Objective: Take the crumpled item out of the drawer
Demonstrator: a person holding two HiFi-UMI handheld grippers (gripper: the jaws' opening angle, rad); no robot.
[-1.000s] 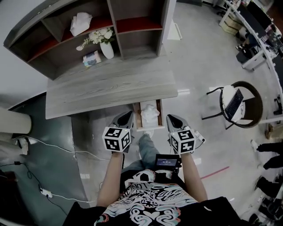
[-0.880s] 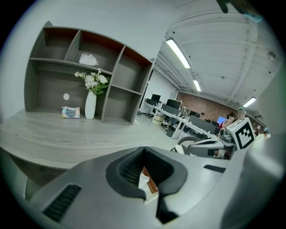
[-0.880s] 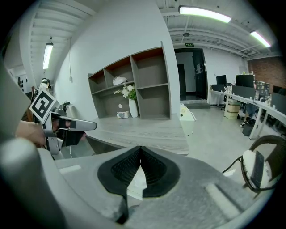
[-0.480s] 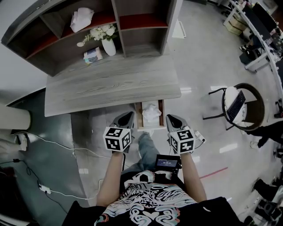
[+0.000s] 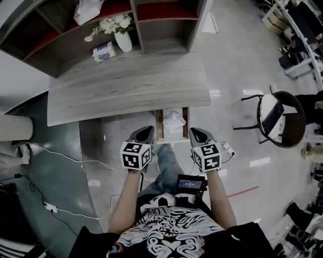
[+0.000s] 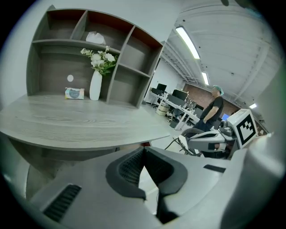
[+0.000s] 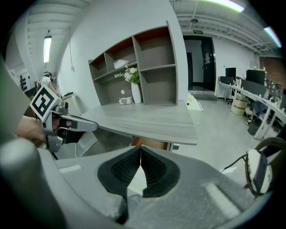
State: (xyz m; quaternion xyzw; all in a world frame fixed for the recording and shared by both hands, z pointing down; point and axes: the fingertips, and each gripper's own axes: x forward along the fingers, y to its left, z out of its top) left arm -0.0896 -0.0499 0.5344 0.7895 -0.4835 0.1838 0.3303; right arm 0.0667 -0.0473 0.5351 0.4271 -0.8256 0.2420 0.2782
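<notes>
The crumpled white item point(image 5: 174, 121) is seen lying in the open drawer point(image 5: 158, 130) under the desk point(image 5: 126, 90), just ahead of and between the tongs. The right gripper point(image 5: 196, 135) is judged a touch nearer than the left gripper point(image 5: 146, 134). Both sets of jaws are pressed together with nothing gripped. In both gripper views the item is hidden behind the jaws.

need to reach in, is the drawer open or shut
Open: the drawer juts out from under the desk, crumpled item visible inside.

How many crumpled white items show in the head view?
2: a crumpled item in the open drawer, and a crumpled wad in an upper cubby of the shelf unit. More may be hidden.
</notes>
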